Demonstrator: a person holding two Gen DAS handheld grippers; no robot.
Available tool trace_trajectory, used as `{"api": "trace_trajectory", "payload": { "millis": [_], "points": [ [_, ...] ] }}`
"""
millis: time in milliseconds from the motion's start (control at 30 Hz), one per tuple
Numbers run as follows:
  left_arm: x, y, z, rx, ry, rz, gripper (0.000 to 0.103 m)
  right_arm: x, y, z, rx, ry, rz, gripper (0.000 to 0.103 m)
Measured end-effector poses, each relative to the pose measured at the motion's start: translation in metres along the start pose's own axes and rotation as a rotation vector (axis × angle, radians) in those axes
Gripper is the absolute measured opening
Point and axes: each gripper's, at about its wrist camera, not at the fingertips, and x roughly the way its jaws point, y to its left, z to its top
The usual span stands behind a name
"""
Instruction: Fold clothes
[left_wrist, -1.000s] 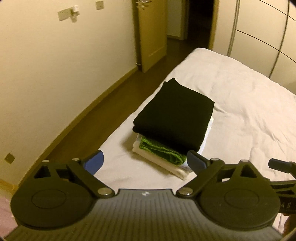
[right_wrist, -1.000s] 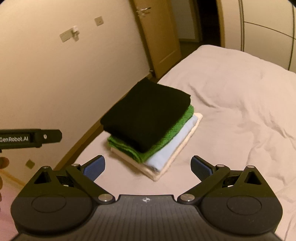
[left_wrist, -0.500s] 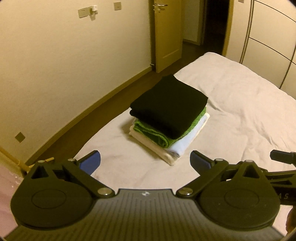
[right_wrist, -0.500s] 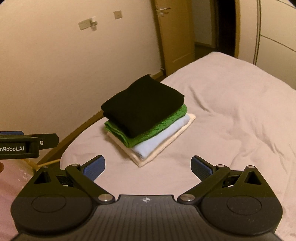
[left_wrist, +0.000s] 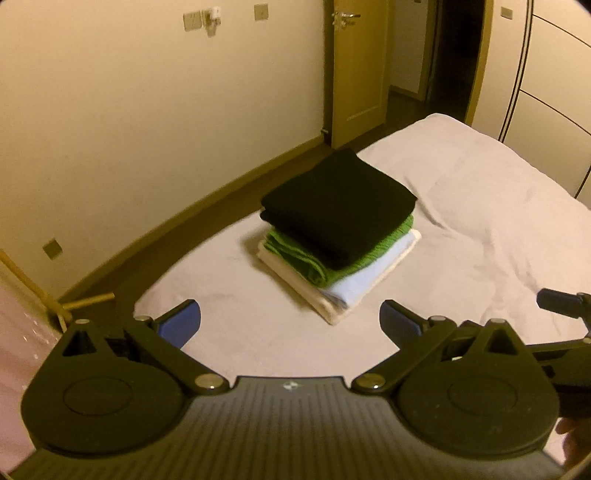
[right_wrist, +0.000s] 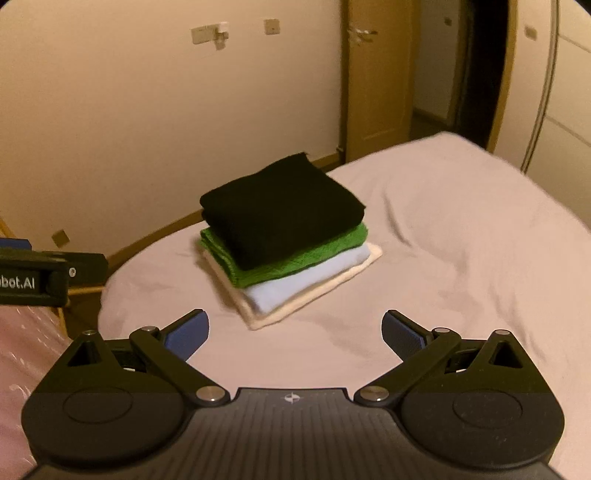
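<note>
Black knit fabric is topping the stack of folded clothes (left_wrist: 338, 236), which is sitting on the bed (left_wrist: 480, 206) near its left edge, beside the strip of dark floor and the cream wall (left_wrist: 129, 129). Under the black piece (right_wrist: 280, 206) are lying a green knit (right_wrist: 303, 254), a pale blue garment (right_wrist: 295, 288) and a cream one (right_wrist: 314, 295), each folded and squared roughly over the next. The left gripper (left_wrist: 290, 321) is hovering short of the stack with its blue-padded fingers (left_wrist: 181, 321) spread wide and gripping nothing. The right gripper (right_wrist: 295, 332) is likewise hanging apart from the pile, fingers (right_wrist: 402, 336) wide and bare. A wooden door (left_wrist: 358, 70) is standing open beyond the bed.
</note>
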Motion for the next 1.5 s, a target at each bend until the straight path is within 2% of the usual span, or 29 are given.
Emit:
{"api": "trace_trajectory", "payload": {
  "millis": [167,367,733,1500],
  "points": [
    [0.009,-0.015,-0.004,0.0,0.027,0.014,0.102,0.005,-0.011,-0.005,-0.006,-0.028,-0.034,0.103],
    [0.026,-0.03,-0.008,-0.019,0.081,0.032,0.102,0.027,-0.031,0.0,0.017,0.05,0.005,0.103],
    [0.057,-0.055,-0.008,-0.042,0.149,0.065,0.102,0.064,-0.063,0.003,0.018,0.145,0.027,0.103],
    [0.135,-0.067,0.017,-0.053,0.26,0.056,0.102,0.139,-0.099,0.029,0.106,0.227,0.055,0.103]
  ]
}}
